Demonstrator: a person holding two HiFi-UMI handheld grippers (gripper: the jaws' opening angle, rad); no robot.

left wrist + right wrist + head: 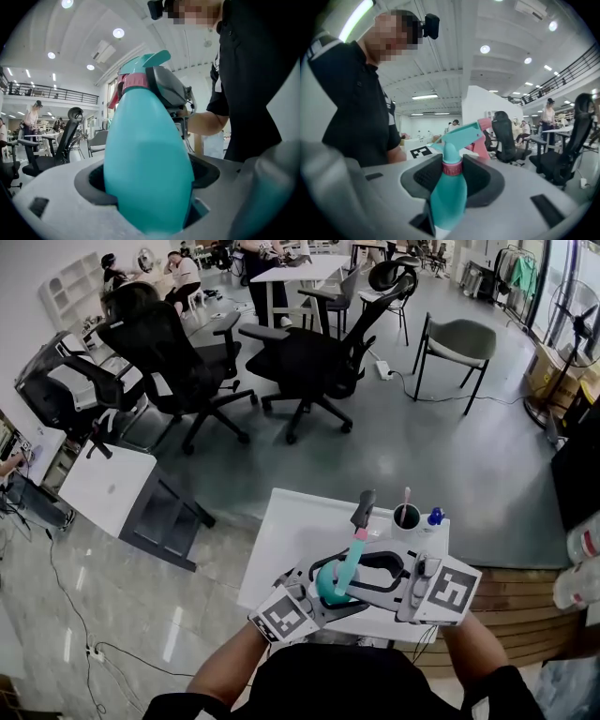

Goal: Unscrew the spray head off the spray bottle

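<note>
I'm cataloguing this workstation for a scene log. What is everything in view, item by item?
spray bottle: one, teal, held above the table
spray head: one, teal with pink collar and trigger, screwed on the bottle
cup: one, white, at the table's far edge, with a pink-tipped stick inside
small item: one, blue, beside the cup; too small to identify
table: one, white, in front of the person
office chairs: at least two, black, on the floor beyond
grey chair: one, on the floor to the right of the office chairs
left gripper: one, grey, clamped on the bottle's body
right gripper: one, grey, clamped on the pink collar
</note>
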